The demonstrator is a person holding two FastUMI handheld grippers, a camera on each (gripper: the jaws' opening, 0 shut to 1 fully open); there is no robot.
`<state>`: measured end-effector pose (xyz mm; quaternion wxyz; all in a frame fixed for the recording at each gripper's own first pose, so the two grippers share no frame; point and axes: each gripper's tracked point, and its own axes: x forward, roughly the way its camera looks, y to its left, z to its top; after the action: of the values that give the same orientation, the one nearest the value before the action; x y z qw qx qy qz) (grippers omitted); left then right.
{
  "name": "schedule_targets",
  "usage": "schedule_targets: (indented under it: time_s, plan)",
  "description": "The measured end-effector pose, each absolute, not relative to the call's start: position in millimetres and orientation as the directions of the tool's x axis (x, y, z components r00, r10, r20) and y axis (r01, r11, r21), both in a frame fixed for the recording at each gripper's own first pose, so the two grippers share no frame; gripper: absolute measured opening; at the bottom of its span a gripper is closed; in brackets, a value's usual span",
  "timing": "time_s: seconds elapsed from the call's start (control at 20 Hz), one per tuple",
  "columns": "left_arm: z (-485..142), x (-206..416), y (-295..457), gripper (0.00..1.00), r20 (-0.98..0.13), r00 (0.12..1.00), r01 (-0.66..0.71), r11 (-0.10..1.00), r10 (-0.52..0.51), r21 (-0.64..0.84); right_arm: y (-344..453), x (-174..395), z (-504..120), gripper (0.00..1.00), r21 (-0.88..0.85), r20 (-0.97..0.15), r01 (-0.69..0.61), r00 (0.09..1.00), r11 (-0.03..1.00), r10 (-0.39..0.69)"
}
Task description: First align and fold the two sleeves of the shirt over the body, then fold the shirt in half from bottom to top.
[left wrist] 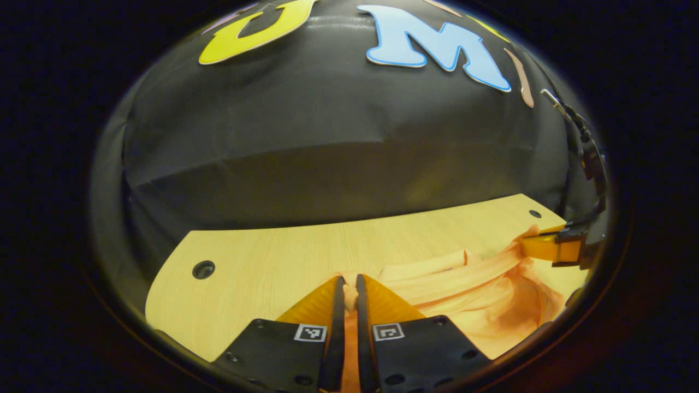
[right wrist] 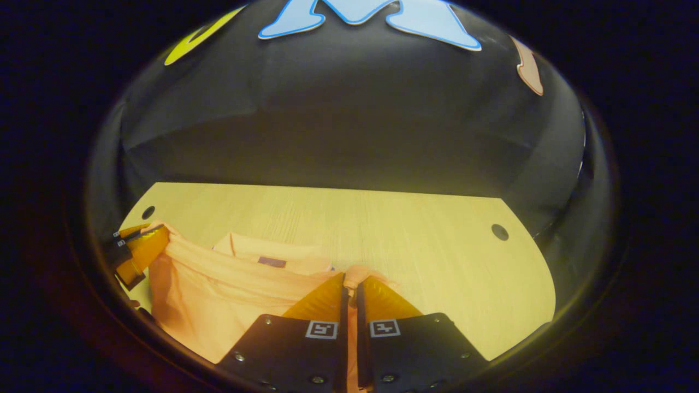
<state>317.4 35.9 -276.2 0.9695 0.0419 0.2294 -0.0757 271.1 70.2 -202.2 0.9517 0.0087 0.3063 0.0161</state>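
My left gripper [left wrist: 350,284] was clenched on a pinch of the soft peach-orange cotton shirt [left wrist: 464,295], cloth squeezed up between its two fingers. My right gripper [right wrist: 350,281] gripped another pinch of the same shirt [right wrist: 218,295] the same way. The garment hung bunched and rumpled between them, draped over the near part of the pale wooden table [left wrist: 284,256], its collar with a small dark label [right wrist: 271,262] lying on the wood. Across from each camera I could see the other gripper at the frame's edge, cloth drawn up to it
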Motion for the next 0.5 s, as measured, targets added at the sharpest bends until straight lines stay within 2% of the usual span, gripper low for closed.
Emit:
schedule_targets:
  time_s: [0.1,0.25,0.3,0.35,0.4,0.5]
  plan:
    - [-277.4,316.9,35.8,0.19,-0.454,0.881,0.174,0.983,-0.133,0.051,68.9,268.4,-201.6,0.11,0.006,-0.583,-0.026,0.812,1.000,0.025]
    - [-276.8,315.8,36.1,0.20,-0.454,0.880,0.181,0.982,-0.137,0.055,65.7,265.0,-199.3,0.27,-0.023,-0.586,-0.029,0.810,0.999,0.010]
    - [-275.9,314.7,35.3,0.21,-0.453,0.880,0.183,0.982,-0.139,0.053,65.4,265.1,-200.3,0.28,-0.024,-0.587,-0.028,0.810,0.999,0.009]
    - [-273.1,314.8,34.6,0.27,-0.453,0.880,0.184,0.982,-0.141,0.053,65.3,263.5,-198.7,0.39,-0.025,-0.586,-0.028,0.810,0.999,0.008]
    - [-271.9,313.6,34.3,0.36,-0.453,0.880,0.183,0.982,-0.140,0.052,62.7,260.5,-194.8,0.40,-0.029,-0.581,-0.026,0.814,0.999,0.005]
    - [-264.7,310.4,35.1,0.51,-0.442,0.886,0.184,0.981,-0.141,0.056,63.6,255.6,-185.8,0.51,-0.030,-0.566,-0.031,0.824,0.999,0.009]
